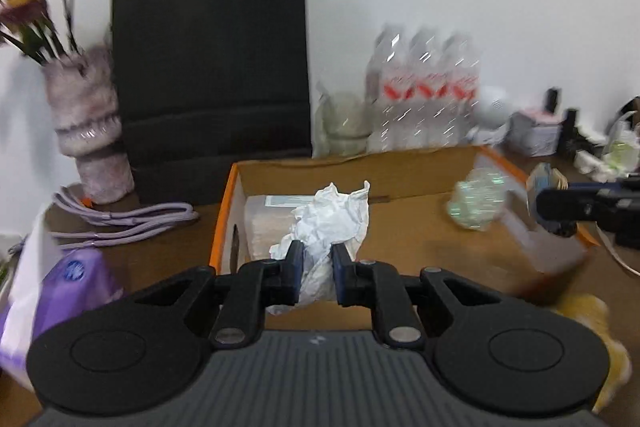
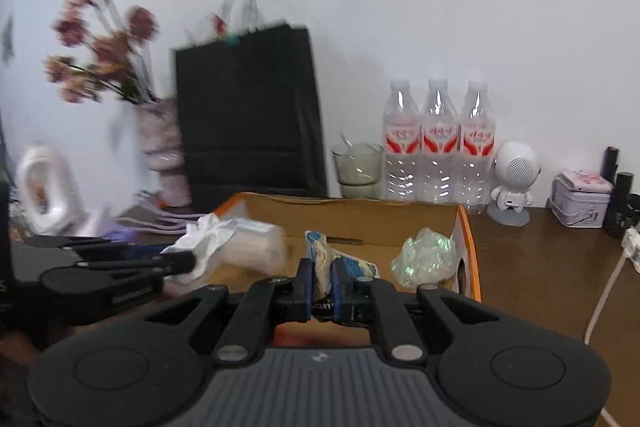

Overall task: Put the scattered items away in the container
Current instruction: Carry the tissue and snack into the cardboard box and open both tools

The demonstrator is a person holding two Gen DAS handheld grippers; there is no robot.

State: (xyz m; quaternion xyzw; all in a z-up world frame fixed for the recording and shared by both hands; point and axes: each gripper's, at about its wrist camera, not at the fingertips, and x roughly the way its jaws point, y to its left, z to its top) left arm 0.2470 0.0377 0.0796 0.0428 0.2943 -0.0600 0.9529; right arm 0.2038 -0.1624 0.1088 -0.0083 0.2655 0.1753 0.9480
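Observation:
An open cardboard box (image 1: 400, 163) with orange edges sits on the brown table; it also shows in the right wrist view (image 2: 360, 211). My left gripper (image 1: 317, 259) is shut on a crumpled white tissue (image 1: 332, 215) above the box's left part. My right gripper (image 2: 320, 277) is shut on a blue and white wrapper (image 2: 320, 255) over the box's near edge; it shows at the right in the left wrist view (image 1: 560, 205). Inside the box lie a clear plastic pack (image 1: 268, 223) and a crumpled iridescent wrapper (image 1: 476, 203), also seen in the right wrist view (image 2: 424, 257).
A black paper bag (image 1: 212, 67), a flower vase (image 1: 90, 123) and three water bottles (image 2: 438, 143) stand behind the box. A purple tissue pack (image 1: 60, 291) and purple cords (image 1: 128, 223) lie left. A yellow soft item (image 1: 600, 331) lies right. A white robot figure (image 2: 514, 179) and tin (image 2: 580, 197) stand far right.

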